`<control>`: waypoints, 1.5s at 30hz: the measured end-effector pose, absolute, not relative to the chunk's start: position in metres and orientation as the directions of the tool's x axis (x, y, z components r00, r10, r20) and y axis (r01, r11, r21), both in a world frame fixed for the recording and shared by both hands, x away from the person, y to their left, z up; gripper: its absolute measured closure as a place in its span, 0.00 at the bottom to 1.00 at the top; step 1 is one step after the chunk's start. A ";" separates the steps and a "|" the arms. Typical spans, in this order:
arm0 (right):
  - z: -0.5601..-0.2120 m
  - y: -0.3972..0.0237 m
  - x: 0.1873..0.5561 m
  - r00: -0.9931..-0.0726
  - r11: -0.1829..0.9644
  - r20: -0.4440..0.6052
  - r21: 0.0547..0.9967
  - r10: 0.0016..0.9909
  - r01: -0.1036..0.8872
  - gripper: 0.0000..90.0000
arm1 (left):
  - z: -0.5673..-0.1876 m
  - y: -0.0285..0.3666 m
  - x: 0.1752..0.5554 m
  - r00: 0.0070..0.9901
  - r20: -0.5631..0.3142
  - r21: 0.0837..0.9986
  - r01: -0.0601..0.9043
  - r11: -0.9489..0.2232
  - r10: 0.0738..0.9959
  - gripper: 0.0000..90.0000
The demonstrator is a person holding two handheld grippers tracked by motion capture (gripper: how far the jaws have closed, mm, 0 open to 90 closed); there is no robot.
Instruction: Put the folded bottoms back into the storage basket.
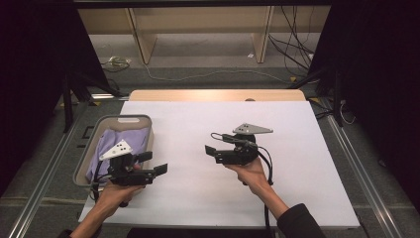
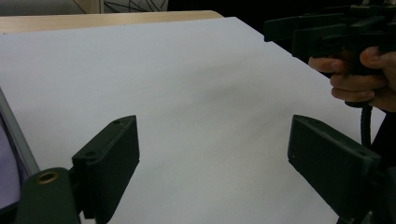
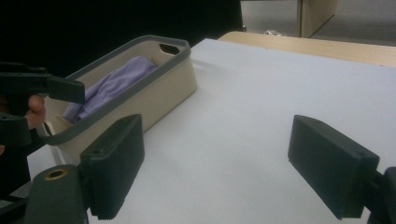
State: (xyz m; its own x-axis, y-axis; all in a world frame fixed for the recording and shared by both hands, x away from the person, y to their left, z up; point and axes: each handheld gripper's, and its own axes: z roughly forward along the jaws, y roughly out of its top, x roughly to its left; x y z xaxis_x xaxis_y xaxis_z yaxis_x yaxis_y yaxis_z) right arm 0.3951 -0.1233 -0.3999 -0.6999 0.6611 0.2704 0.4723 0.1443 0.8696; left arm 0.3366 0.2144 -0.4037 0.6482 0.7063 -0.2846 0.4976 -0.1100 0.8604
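**Both tools spread and empty over the white tabletop**

The left tool [image 1: 153, 163] has its jaws spread with nothing between them, just beside the basket's right wall. The right tool [image 1: 212, 152], well apart, is likewise spread and empty, pointing toward the basket. The beige basket [image 3: 164, 88] sits at the tabletop's [image 1: 208, 193] left edge, holding folded lavender cloth [image 3: 112, 84].

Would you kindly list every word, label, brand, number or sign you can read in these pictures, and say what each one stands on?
None: no readable text shows.
Basket: plain walls, no label.
Lilac cloth in it: no tag showing.
White table cover: blank.
Left hand-held gripper and right hand-held gripper: no markings legible.
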 end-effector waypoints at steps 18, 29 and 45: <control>-0.401 -0.140 0.379 -0.696 0.135 0.264 0.877 0.667 0.462 0.20 | -0.407 0.206 0.329 0.689 -0.239 0.883 0.447 -0.143 0.684 0.17; -0.406 -0.153 0.364 -0.688 0.134 0.249 0.882 0.682 0.452 0.19 | -0.408 0.203 0.326 0.699 -0.217 0.893 0.424 -0.151 0.681 0.17; -0.410 -0.177 0.343 -0.667 0.134 0.208 0.896 0.716 0.424 0.19 | -0.409 0.200 0.322 0.725 -0.185 0.906 0.388 -0.172 0.664 0.14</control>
State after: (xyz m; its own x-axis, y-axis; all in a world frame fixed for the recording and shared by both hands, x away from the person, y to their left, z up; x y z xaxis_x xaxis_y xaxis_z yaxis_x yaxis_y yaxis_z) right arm 0.3429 -0.1774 -0.4099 -0.6666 0.7157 0.2084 0.4240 0.1341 0.8957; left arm 0.3223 0.1997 -0.4093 0.7246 0.6640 -0.1847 0.3881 -0.1716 0.9055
